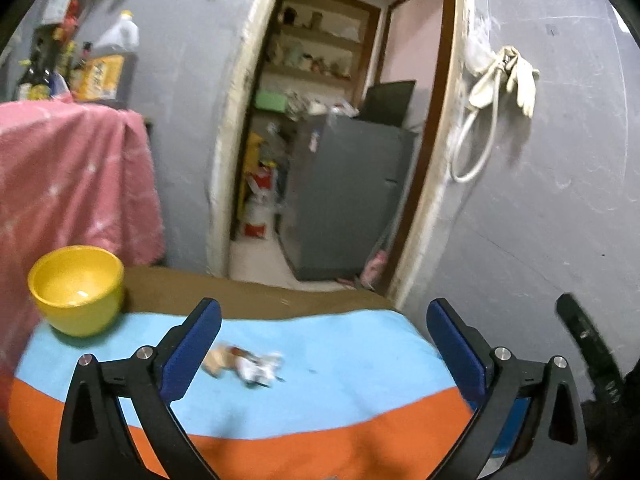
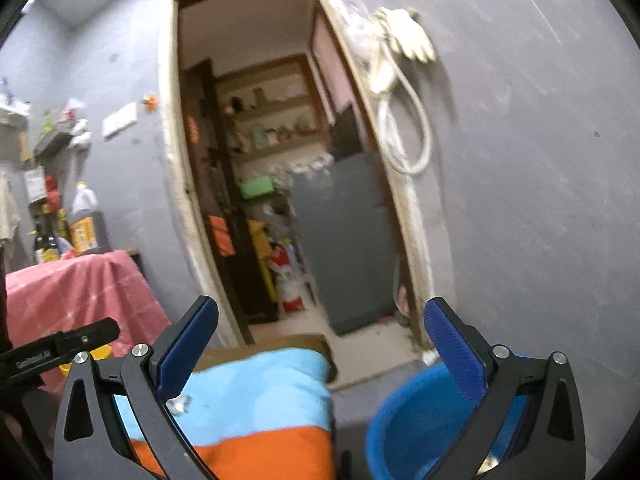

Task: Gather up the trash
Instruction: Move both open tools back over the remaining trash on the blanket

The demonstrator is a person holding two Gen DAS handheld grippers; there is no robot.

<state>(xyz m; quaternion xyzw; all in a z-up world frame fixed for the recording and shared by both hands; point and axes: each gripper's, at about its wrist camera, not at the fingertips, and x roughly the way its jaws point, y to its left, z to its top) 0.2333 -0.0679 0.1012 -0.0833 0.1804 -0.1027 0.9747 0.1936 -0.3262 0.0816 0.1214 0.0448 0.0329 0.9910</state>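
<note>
A crumpled wrapper [image 1: 244, 364], tan, white and red, lies on the light blue part of the table cloth [image 1: 340, 368]. My left gripper [image 1: 324, 320] is open and empty, with the wrapper low between its blue pads and nearer the left one. My right gripper [image 2: 320, 320] is open and empty, above the cloth's right end and a blue bin [image 2: 416, 428] on the floor. A scrap of the wrapper [image 2: 178, 403] shows by the right gripper's left finger. A pale scrap [image 2: 490, 464] lies in the bin.
A yellow bowl [image 1: 78, 288] stands at the cloth's far left corner. A pink-covered stand [image 1: 68, 176] with bottles is to the left. A doorway [image 1: 332, 160] with a grey fridge is ahead. The left gripper's arm [image 2: 56, 348] shows at the right wrist view's left edge.
</note>
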